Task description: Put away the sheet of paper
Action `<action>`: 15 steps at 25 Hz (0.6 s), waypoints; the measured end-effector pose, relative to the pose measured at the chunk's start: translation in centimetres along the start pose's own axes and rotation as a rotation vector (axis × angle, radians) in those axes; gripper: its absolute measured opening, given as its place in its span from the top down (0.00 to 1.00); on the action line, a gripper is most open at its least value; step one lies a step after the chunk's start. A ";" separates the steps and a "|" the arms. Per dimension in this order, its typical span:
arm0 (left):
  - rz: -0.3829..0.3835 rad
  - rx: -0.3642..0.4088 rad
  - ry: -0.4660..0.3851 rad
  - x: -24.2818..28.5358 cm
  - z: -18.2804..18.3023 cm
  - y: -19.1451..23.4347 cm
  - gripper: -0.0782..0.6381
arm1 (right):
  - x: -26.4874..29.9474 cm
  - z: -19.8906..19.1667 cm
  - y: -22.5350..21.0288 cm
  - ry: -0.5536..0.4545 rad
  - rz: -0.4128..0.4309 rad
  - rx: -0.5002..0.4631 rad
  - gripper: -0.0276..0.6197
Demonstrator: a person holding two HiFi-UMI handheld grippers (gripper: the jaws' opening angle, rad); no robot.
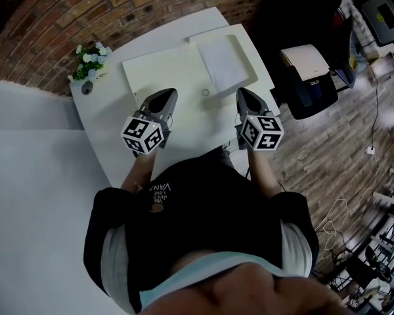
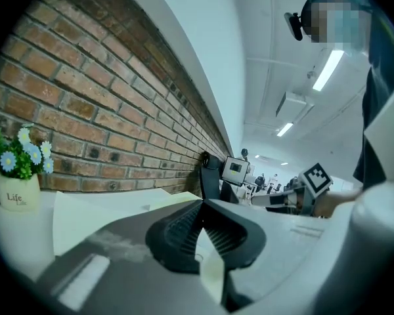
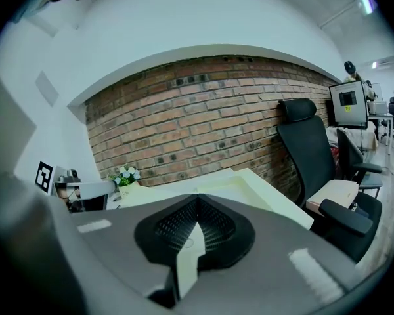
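A white sheet of paper [image 1: 222, 63] lies on the right half of an open cream folder [image 1: 159, 71] on the white table [image 1: 105, 120]. My left gripper [image 1: 164, 97] hovers over the folder's near edge with its jaws shut and nothing between them. My right gripper [image 1: 243, 96] hangs just right of the sheet's near corner, also shut and empty. In the left gripper view the closed gripper tips [image 2: 201, 205] point along the folder [image 2: 85, 212] toward the brick wall. The right gripper view shows the shut gripper tips [image 3: 197, 199] over the cream folder [image 3: 249, 189].
A small pot of flowers [image 1: 88, 61] stands at the table's far left corner. A small ring [image 1: 205, 92] lies near the folder's front edge. A black office chair [image 1: 302, 77] with a cream pad stands right of the table, and a brick wall [image 1: 118, 5] runs behind.
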State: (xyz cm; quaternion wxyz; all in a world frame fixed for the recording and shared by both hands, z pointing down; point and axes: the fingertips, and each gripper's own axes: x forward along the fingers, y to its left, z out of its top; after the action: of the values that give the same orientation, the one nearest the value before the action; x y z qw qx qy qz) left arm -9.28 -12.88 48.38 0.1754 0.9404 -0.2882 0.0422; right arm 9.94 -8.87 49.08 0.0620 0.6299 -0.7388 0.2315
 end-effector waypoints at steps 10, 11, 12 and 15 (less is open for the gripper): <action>-0.017 -0.006 -0.011 -2.5 -0.7 -0.6 0.89 | -1.9 -1.1 2.3 -0.020 -0.003 -0.008 0.96; -0.021 -0.014 -0.011 -2.6 -0.8 -0.6 0.89 | -2.0 -1.1 2.5 -0.021 -0.003 -0.012 0.96; -0.025 -0.023 -0.011 -2.7 -0.8 -0.6 0.89 | -2.1 -1.1 2.6 -0.022 -0.003 -0.014 0.96; -0.030 -0.029 -0.013 -2.9 -0.8 -0.7 0.89 | -2.5 -1.1 2.8 -0.021 -0.005 -0.019 0.96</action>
State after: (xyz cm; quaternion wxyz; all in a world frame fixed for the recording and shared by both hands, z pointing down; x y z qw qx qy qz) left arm -11.35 -10.53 48.37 0.1876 0.9423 -0.2756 0.0292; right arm 7.49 -5.89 48.38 0.0609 0.6334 -0.7400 0.2179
